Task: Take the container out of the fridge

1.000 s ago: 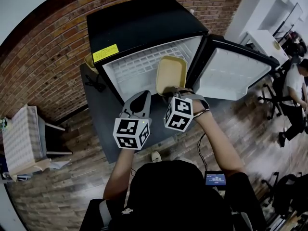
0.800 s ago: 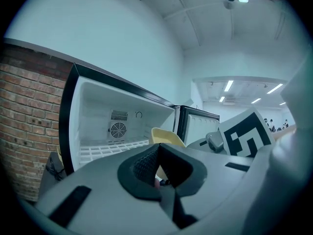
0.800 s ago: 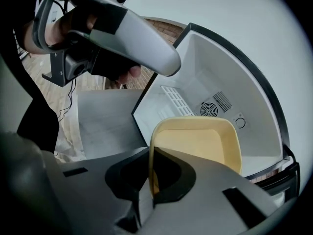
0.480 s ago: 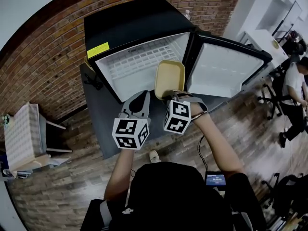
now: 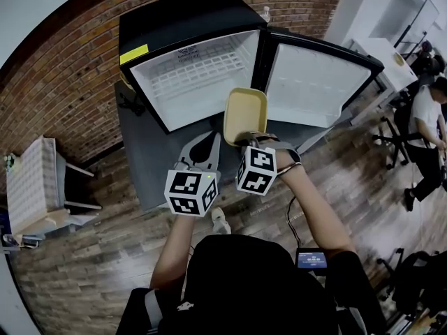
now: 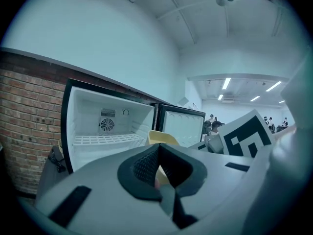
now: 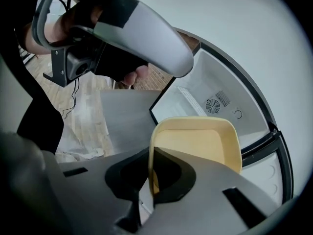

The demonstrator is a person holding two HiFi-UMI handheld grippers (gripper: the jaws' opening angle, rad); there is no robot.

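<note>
The pale yellow container (image 5: 245, 114) hangs tilted on edge in front of the open black fridge (image 5: 188, 75), outside its white, bare inside. My right gripper (image 5: 246, 139) is shut on the container's near rim; in the right gripper view the rim (image 7: 152, 153) sits pinched between the jaws. My left gripper (image 5: 202, 145) is beside it to the left, shut on nothing, apart from the container. In the left gripper view the container (image 6: 161, 138) peeks over the closed jaws, with the fridge (image 6: 107, 126) behind.
The fridge door (image 5: 311, 82) stands swung open to the right. A grey mat (image 5: 150, 162) lies under the fridge on the wood floor. A white wire crate (image 5: 28, 187) sits at left. A person (image 5: 426, 117) and office chairs are at far right.
The right gripper has drawn the container back from the fridge opening towards me. The fridge now sits farther off in the head view. The left gripper stayed beside it.
</note>
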